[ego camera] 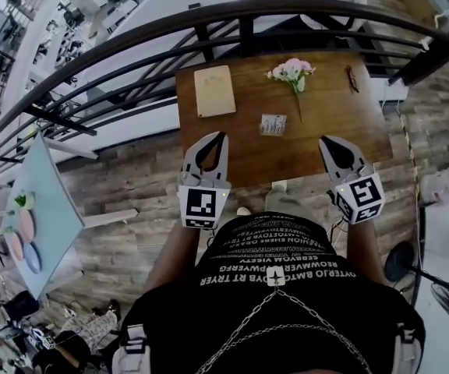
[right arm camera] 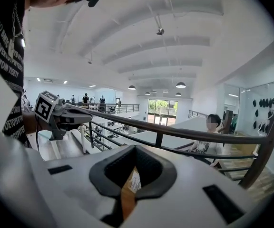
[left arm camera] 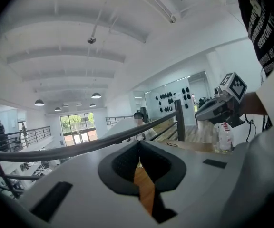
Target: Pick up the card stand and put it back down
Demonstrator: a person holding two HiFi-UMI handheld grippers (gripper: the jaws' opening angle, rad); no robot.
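The card stand (ego camera: pixel 273 124), a small clear holder with a printed card, stands upright near the middle of the wooden table (ego camera: pixel 341 119). My left gripper (ego camera: pixel 220 137) hovers over the table's near left edge, fingertips touching, nothing held. My right gripper (ego camera: pixel 325 141) is at the near right edge, also shut and empty. Both are short of the stand, which sits between and beyond them. In the right gripper view a bit of the card stand (right arm camera: pixel 133 179) shows through the gap under the shut tips (right arm camera: pixel 136 150). The left gripper view shows its shut tips (left arm camera: pixel 138 145) over bare wood.
A cream booklet (ego camera: pixel 214 90) lies at the table's far left, a pink flower sprig (ego camera: pixel 291 72) at the far middle, a small dark object (ego camera: pixel 352 79) at the far right. A dark curved railing (ego camera: pixel 131 29) runs behind the table. A pale blue table (ego camera: pixel 49 209) stands at left.
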